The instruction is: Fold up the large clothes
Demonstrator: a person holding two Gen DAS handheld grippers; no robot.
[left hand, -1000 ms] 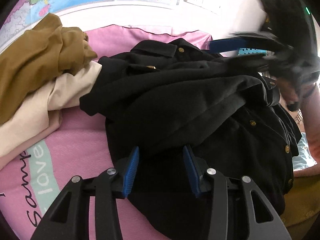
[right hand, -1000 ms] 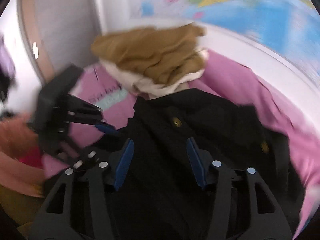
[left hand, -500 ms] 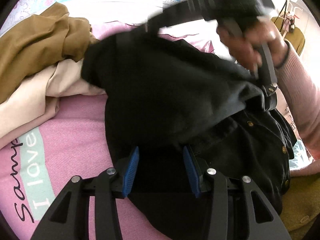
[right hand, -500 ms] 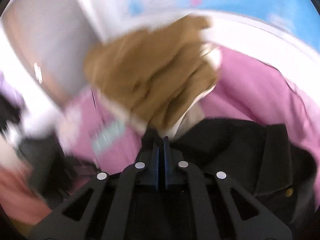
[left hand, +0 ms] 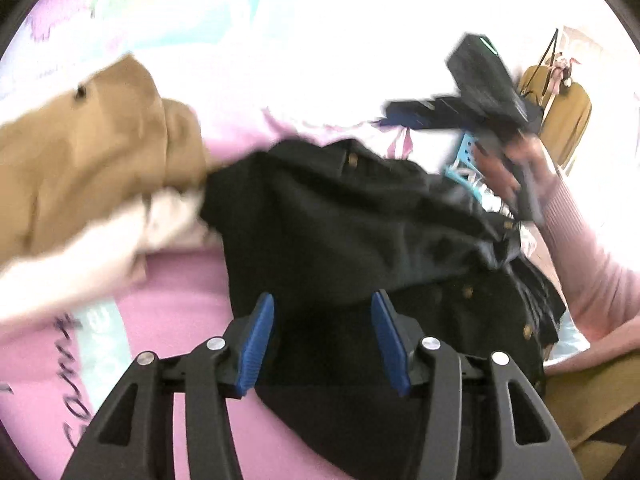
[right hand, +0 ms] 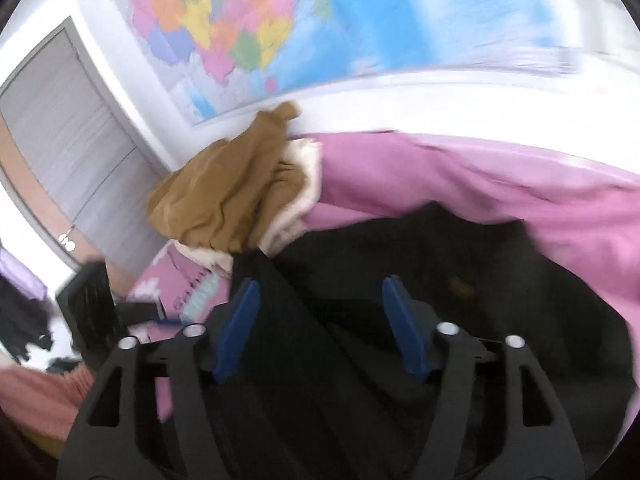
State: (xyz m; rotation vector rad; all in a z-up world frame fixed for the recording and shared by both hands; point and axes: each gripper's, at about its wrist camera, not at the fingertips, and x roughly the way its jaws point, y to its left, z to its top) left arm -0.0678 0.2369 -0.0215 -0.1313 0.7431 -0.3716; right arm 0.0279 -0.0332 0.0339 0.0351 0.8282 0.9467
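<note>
A black jacket (left hand: 360, 220) with brass buttons lies crumpled on the pink bedspread (left hand: 180, 320). My left gripper (left hand: 324, 320) hovers low over its near hem. Its jaws are opening, with black cloth under them and the pads not pressing on it. In the right wrist view my right gripper (right hand: 320, 320) is over the same black jacket (right hand: 460, 280). Its jaws are opening too, and a loose fold of cloth runs along its left finger (right hand: 236, 332). The left wrist view shows the right gripper (left hand: 400, 114) blurred, raised beyond the jacket in a hand with a pink sleeve (left hand: 580, 248).
A tan garment (left hand: 88, 160) lies on a cream one (left hand: 100, 248) at the bed's far left, touching the jacket. A map (right hand: 280, 20) covers the wall behind, and a grey door (right hand: 60, 140) stands at the left. A tan coat (left hand: 568, 120) hangs at the far right.
Half a second ago the right gripper was shut on black cloth and carried it over the jacket. It has now opened, let the fold drop and swung away. The left gripper rose and widened.
</note>
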